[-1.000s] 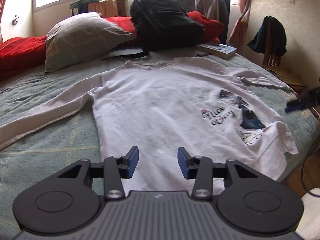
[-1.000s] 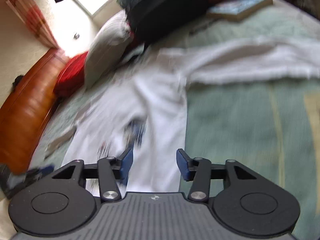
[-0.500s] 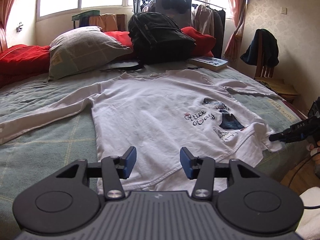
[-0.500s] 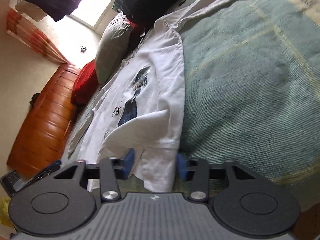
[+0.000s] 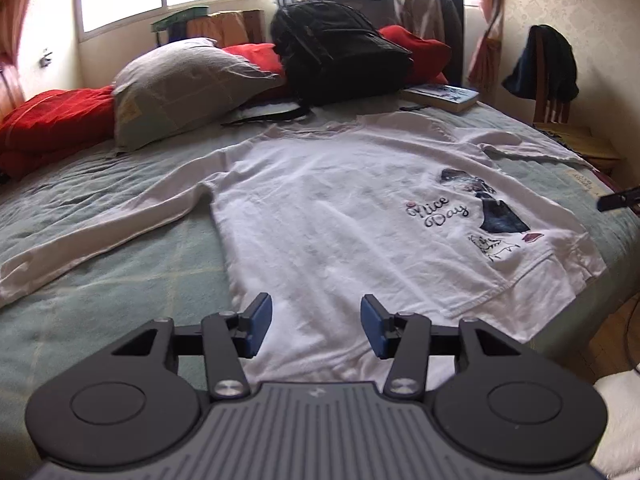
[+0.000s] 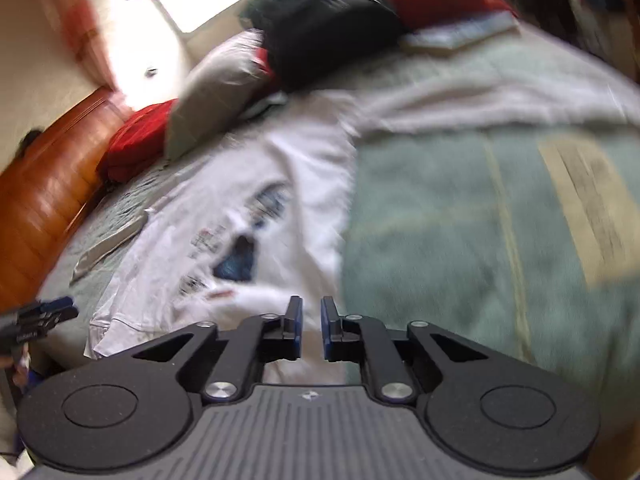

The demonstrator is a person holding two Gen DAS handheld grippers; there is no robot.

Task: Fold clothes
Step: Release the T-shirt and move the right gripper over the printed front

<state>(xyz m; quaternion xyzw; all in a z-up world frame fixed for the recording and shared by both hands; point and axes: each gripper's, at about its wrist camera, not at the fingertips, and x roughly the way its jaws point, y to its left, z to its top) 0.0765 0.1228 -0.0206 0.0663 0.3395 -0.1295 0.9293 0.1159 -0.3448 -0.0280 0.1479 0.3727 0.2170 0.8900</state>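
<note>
Open bedspread either side of the white shirt (image 5: 340, 216)

Bare green bedspread (image 5: 120, 264) flanks the shirt, under its 2 spread sleeves. Beyond its collar a grey pillow (image 5: 180, 84), black backpack (image 5: 340, 56) and book (image 5: 440, 96) block the way; a chair (image 5: 560, 120) stands past its right sleeve.

A shirt (image 5: 352, 216) lay spread flat on the bed (image 5: 100, 272); behind it, at the far end, a pillow (image 5: 180, 88) stood left of a backpack (image 5: 340, 60); a book (image 5: 442, 95) lay right of the backpack; a chair (image 5: 560, 120) stood beyond the bed's right edge.
</note>
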